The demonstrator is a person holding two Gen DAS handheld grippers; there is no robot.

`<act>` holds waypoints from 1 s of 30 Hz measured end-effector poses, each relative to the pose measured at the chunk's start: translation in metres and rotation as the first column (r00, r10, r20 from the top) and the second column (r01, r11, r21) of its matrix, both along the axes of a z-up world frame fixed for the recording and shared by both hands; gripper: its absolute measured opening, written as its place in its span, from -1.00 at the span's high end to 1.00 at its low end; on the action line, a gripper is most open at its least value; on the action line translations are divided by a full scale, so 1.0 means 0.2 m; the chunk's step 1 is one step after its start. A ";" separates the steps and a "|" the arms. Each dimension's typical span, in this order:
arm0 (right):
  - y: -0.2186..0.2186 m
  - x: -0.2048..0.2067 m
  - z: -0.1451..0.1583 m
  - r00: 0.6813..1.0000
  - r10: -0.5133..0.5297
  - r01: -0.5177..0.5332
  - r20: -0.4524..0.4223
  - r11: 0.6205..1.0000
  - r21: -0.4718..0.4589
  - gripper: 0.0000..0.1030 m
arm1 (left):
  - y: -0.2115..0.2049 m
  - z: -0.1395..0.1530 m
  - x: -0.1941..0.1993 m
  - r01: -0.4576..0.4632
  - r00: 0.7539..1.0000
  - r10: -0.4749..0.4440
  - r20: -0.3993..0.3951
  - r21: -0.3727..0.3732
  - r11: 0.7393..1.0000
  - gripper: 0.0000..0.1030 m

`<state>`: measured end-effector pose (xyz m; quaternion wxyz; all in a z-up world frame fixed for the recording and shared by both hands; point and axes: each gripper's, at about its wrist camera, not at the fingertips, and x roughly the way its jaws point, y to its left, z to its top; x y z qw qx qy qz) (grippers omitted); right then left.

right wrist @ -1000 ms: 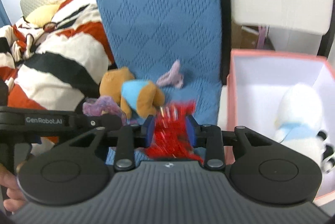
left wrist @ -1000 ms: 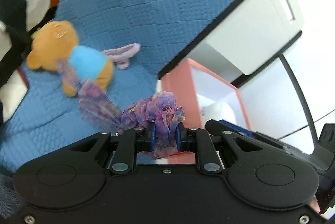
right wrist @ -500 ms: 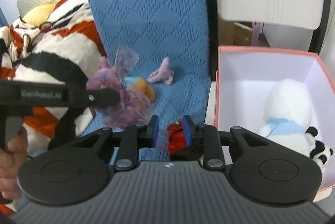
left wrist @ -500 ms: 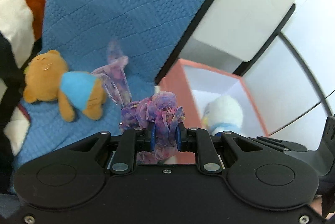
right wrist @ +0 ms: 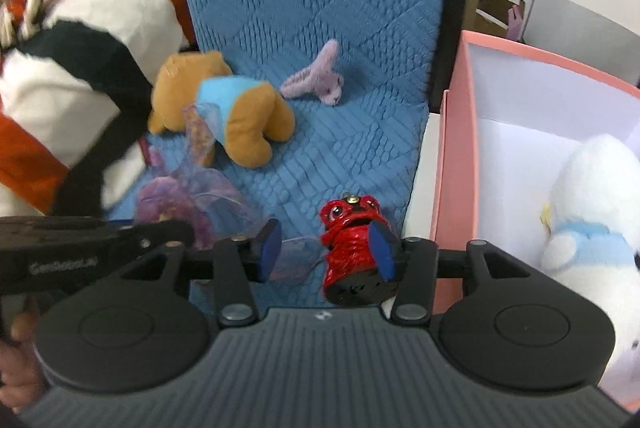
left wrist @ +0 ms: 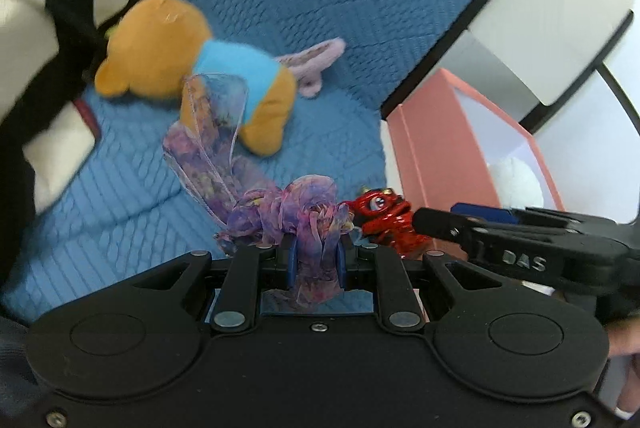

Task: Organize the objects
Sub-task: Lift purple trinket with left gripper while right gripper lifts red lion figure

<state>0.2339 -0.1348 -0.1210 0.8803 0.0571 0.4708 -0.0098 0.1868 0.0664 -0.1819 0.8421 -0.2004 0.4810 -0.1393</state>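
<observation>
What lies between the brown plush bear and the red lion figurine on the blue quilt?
In the right wrist view, only bare blue quilt lies between the brown plush bear and the red lion figurine; the purple ribbon sits off to the left.

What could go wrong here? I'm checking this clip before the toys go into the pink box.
The right gripper has just been opening; the red lion figurine leans on one pad only and may topple. The purple ribbon clamped in the left gripper trails loose loops near the figurine and brown bear, so it could snag them.

Left hand-held gripper (left wrist: 314,260) clamps purple ribbon (left wrist: 296,216) — taut.
</observation>
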 end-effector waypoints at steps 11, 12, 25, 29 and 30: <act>0.05 0.23 -0.21 0.985 0.109 -0.130 -0.131 0.978 -0.163 -0.28 | 0.08 -0.09 0.09 0.003 1.000 -0.004 -0.012 -0.050 0.999 0.67; 0.06 0.25 -0.22 0.981 0.118 -0.144 -0.155 0.975 -0.167 -0.28 | 0.08 -0.10 0.09 0.000 1.000 -0.001 -0.013 -0.047 0.999 0.67; 0.12 0.29 -0.29 0.960 0.141 -0.203 -0.242 0.946 -0.254 -0.18 | 0.06 -0.14 0.13 0.005 1.000 -0.005 -0.018 0.004 1.000 0.67; 0.11 0.23 -0.21 0.979 0.117 -0.155 -0.169 0.960 -0.234 -0.18 | 0.06 -0.15 0.14 0.000 1.000 0.000 -0.024 -0.013 1.000 0.67; 0.11 0.22 -0.20 0.982 0.117 -0.150 -0.152 0.962 -0.230 -0.18 | 0.06 -0.15 0.14 -0.002 1.000 0.001 -0.026 -0.014 1.000 0.67</act>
